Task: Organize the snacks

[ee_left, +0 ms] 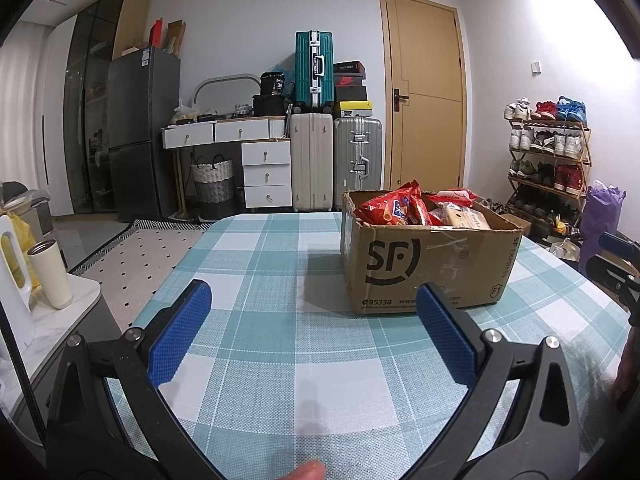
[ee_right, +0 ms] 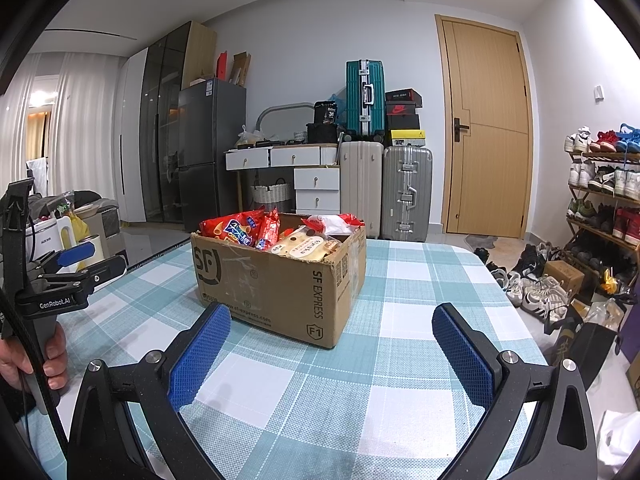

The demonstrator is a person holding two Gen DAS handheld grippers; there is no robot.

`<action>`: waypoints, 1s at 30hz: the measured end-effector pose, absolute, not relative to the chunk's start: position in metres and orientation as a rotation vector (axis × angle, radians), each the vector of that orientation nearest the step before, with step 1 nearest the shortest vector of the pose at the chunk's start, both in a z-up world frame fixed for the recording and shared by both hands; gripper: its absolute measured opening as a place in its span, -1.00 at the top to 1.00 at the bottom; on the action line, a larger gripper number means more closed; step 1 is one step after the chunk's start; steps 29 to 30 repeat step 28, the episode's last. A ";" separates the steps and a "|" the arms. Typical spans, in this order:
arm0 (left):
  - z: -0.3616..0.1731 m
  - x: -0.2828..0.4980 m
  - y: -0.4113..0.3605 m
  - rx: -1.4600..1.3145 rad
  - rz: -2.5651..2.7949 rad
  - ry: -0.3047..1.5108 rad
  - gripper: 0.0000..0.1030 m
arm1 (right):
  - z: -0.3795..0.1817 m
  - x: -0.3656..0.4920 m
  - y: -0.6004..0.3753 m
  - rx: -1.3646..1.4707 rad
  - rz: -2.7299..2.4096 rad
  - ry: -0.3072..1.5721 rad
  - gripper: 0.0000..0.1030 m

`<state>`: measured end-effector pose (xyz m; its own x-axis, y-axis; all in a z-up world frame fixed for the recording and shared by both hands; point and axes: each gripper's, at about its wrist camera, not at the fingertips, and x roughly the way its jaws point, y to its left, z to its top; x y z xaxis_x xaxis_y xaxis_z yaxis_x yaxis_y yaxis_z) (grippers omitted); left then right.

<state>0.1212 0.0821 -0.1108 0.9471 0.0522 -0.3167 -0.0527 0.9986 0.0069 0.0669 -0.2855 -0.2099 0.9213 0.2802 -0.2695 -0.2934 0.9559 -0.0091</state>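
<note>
A brown SF Express cardboard box [ee_left: 424, 264] stands on the checked tablecloth [ee_left: 280, 360], filled with snack packs: red bags [ee_left: 390, 204] and a pale bread pack [ee_left: 466, 216]. It also shows in the right wrist view [ee_right: 276, 280], with a red-blue bag [ee_right: 234, 232] and a beige pack [ee_right: 304, 246] inside. My left gripper [ee_left: 314, 290] is open and empty, low over the table in front and left of the box. My right gripper [ee_right: 331, 314] is open and empty, just short of the box's near corner.
A side table with a cream tumbler [ee_left: 50, 276] stands left of the table. Behind are a desk with drawers [ee_left: 248, 152], suitcases [ee_left: 314, 68], a fridge [ee_left: 140, 132] and a door [ee_left: 424, 92]. A shoe rack [ee_left: 548, 156] and loose shoes [ee_right: 536, 288] are right.
</note>
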 end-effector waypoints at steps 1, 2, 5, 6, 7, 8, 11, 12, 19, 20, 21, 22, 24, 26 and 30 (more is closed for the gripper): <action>-0.111 0.121 0.083 -0.001 0.053 0.322 -0.98 | -0.210 0.067 -0.286 -0.050 0.295 0.269 -0.99; -0.111 0.121 0.082 -0.002 0.053 0.321 -0.98 | -0.210 0.067 -0.285 -0.050 0.295 0.269 -0.99; -0.111 0.121 0.081 -0.002 0.052 0.320 -0.98 | -0.210 0.067 -0.286 -0.049 0.295 0.270 -0.99; -0.111 0.121 0.081 -0.002 0.053 0.319 -0.98 | -0.210 0.067 -0.286 -0.050 0.295 0.270 -0.99; -0.111 0.121 0.082 -0.002 0.054 0.320 -0.98 | -0.210 0.067 -0.285 -0.050 0.295 0.270 -0.99; -0.111 0.121 0.082 -0.003 0.055 0.319 -0.98 | -0.210 0.067 -0.286 -0.049 0.294 0.270 -0.99; -0.111 0.121 0.081 -0.004 0.054 0.319 -0.98 | -0.209 0.067 -0.286 -0.049 0.294 0.270 -0.99; -0.111 0.121 0.081 -0.004 0.053 0.318 -0.98 | -0.210 0.067 -0.286 -0.049 0.295 0.270 -0.99; -0.111 0.120 0.082 -0.005 0.053 0.318 -0.98 | -0.210 0.067 -0.285 -0.049 0.295 0.270 -0.99; -0.111 0.120 0.081 -0.005 0.052 0.317 -0.98 | -0.209 0.067 -0.286 -0.049 0.295 0.270 -0.99; -0.111 0.121 0.081 -0.005 0.049 0.316 -0.98 | -0.209 0.067 -0.286 -0.049 0.295 0.270 -0.99; -0.110 0.120 0.081 -0.005 0.048 0.315 -0.98 | -0.210 0.067 -0.284 -0.049 0.295 0.270 -0.99; -0.110 0.121 0.080 -0.007 0.047 0.310 -0.98 | -0.209 0.067 -0.286 -0.049 0.295 0.270 -0.99; -0.110 0.121 0.080 -0.007 0.051 0.310 -0.98 | -0.209 0.067 -0.285 -0.049 0.295 0.271 -0.99; -0.110 0.122 0.079 -0.008 0.057 0.312 -0.98 | -0.209 0.067 -0.286 -0.049 0.295 0.271 -0.99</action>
